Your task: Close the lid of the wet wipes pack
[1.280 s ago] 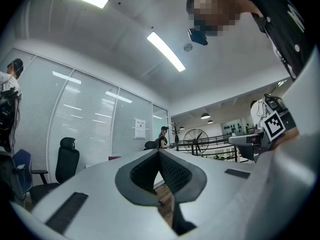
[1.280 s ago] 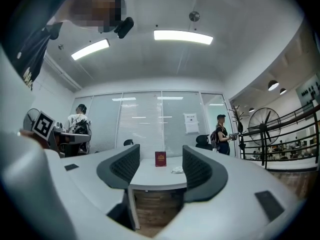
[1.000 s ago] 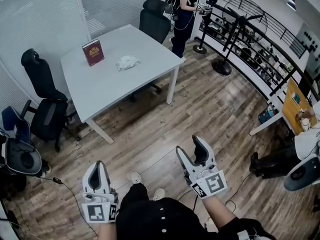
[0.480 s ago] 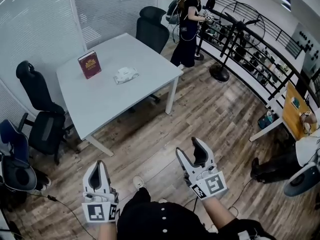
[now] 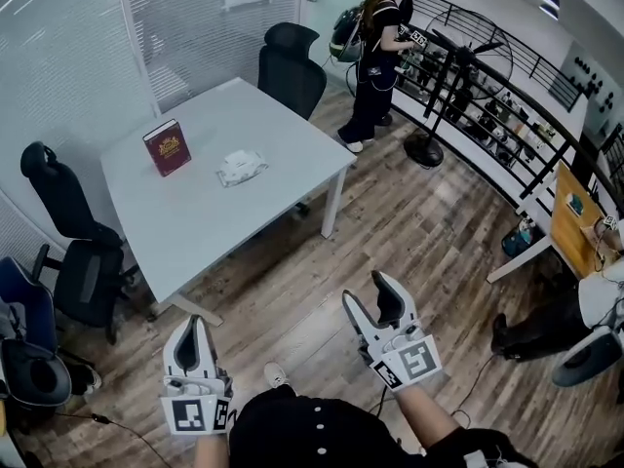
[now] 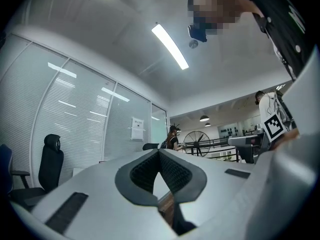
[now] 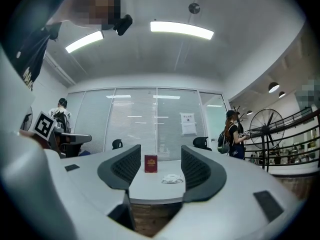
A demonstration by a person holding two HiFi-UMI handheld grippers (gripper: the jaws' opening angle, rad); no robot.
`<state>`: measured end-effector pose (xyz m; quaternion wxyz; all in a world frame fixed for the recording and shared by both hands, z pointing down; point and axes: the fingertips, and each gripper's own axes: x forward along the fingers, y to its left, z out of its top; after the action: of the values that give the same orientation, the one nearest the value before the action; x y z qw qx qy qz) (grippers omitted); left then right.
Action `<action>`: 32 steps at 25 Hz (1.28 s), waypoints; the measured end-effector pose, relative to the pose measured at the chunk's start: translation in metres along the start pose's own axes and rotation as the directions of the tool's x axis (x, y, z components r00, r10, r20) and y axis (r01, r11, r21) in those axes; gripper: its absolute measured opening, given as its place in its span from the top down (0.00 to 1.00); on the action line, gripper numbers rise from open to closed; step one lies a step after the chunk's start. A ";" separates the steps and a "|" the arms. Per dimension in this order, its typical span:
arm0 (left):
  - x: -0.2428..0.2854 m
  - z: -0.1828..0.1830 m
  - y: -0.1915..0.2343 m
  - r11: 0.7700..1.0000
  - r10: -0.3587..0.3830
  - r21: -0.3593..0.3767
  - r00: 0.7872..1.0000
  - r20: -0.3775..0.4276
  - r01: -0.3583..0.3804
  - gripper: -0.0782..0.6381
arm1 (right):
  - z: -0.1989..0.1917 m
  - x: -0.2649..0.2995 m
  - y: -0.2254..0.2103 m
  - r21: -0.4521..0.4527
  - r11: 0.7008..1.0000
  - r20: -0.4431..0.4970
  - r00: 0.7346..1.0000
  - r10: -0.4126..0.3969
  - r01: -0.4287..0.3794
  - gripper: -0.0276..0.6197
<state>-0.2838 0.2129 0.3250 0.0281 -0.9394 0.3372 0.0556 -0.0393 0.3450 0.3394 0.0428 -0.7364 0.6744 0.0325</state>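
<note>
The wet wipes pack (image 5: 241, 167) is a small white crumpled pack lying near the middle of the white table (image 5: 224, 217), well ahead of both grippers; its lid is too small to make out. In the right gripper view the pack (image 7: 172, 178) shows between the jaws, far off on the table (image 7: 150, 189). My left gripper (image 5: 192, 324) is held low at the left with its jaws together and empty. My right gripper (image 5: 372, 292) is held low at the right, open, with nothing between its fingers. In the left gripper view the left gripper (image 6: 159, 152) points at the table's edge.
A dark red book (image 5: 167, 147) stands upright on the table left of the pack. Black office chairs (image 5: 292, 61) (image 5: 68, 213) stand at the far and left sides. A person (image 5: 375, 57) stands by the black railing next to a floor fan (image 5: 466, 47). Wooden floor lies between me and the table.
The head view has shifted: the table, book and pack now sit a little lower and further left in the picture. Both grippers keep their places and states.
</note>
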 end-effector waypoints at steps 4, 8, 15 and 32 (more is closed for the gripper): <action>0.024 0.003 0.016 1.000 -0.022 0.001 1.000 0.011 0.022 0.88 | 0.005 0.025 -0.003 -0.009 1.000 0.010 1.000 -0.015 0.015 0.57; 0.045 0.004 0.036 0.999 -0.032 0.002 0.999 0.023 0.032 0.88 | 0.006 0.051 -0.005 -0.020 0.999 0.013 1.000 -0.028 0.029 0.57; 0.072 -0.001 0.068 0.998 -0.056 -0.005 0.998 0.032 0.056 0.88 | 0.005 0.092 0.001 -0.035 0.998 0.022 0.999 -0.046 0.047 0.57; 0.132 -0.031 0.080 0.997 -0.080 -0.010 0.996 -0.025 0.080 0.88 | -0.023 0.135 -0.042 0.017 0.995 -0.009 0.995 -0.096 0.096 0.57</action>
<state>-0.2314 0.0653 0.3379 0.0216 -0.9529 0.2993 0.0439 0.0140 0.2126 0.3492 0.0479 -0.7677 0.6387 0.0215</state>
